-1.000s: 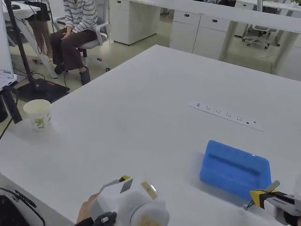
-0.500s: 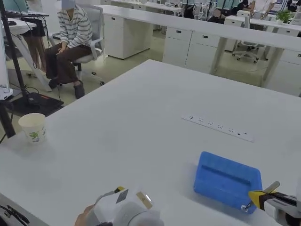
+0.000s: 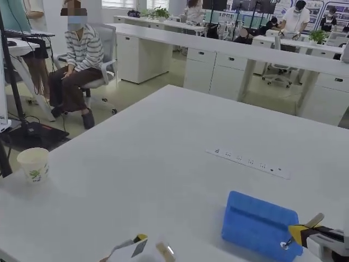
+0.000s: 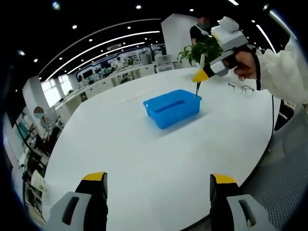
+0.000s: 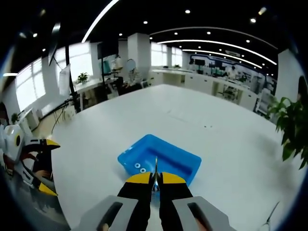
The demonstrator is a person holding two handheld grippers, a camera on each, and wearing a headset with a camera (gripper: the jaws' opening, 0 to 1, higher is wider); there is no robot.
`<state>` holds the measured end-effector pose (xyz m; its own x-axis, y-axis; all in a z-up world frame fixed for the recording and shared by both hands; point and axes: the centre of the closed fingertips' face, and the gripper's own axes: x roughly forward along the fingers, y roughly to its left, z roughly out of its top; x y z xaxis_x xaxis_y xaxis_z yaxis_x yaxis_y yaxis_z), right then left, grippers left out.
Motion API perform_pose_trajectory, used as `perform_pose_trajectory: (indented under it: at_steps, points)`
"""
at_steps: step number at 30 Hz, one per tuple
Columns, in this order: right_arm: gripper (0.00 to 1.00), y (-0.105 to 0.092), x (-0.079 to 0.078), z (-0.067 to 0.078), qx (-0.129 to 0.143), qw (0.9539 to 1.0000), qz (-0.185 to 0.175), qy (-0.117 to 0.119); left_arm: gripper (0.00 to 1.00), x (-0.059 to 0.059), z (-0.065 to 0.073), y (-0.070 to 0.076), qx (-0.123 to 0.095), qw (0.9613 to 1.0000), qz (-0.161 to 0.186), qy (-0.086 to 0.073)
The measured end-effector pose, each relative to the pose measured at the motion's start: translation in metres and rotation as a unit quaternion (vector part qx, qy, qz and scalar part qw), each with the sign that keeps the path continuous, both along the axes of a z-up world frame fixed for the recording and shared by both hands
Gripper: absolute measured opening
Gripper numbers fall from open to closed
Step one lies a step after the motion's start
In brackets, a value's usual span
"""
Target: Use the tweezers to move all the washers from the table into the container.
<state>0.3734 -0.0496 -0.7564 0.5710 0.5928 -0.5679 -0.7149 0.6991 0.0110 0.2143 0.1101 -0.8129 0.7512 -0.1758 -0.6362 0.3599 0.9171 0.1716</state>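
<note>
- Since a second ago the head camera has tipped up: more of the far office is in frame, and the table and everything on it sit lower. Container, cup and power strip keep their places relative to one another.
- Right gripper is still at the container's near right corner, jaws closed on the tweezers.
- Right gripper view: the tweezers rise from between the pinched yellow tips of the right gripper, over the container's near rim. Two washers lie inside against the left wall; the head view shows the blue box but not its inside.
- Left gripper view: right gripper is held in a hand, tweezers pointing down at the container's rim. Too small to tell whether the tip holds anything.
- Left gripper: jaws wide apart, nothing between them, near edge of the table. In the head view only its top shows, at the bottom edge.
- Spectacles lie on the table beyond the container.
- Head view: paper cup far left, power strip beyond the container.
</note>
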Motion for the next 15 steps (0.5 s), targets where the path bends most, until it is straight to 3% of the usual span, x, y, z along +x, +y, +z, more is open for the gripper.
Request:
perform_pose_trajectory:
  at_steps: [6, 15]
  points:
    - [0.01, 0.001, 0.012, -0.003, -0.008, 1.0, -0.002, -0.002, 0.89, 0.0, 0.0, -0.001, -0.005, 1.0, -0.001, 0.0]
    - [0.01, 0.002, 0.025, -0.019, -0.02, 0.9997, -0.009, 0.009, 0.89, -0.001, -0.002, 0.0, -0.005, 1.0, 0.001, 0.006]
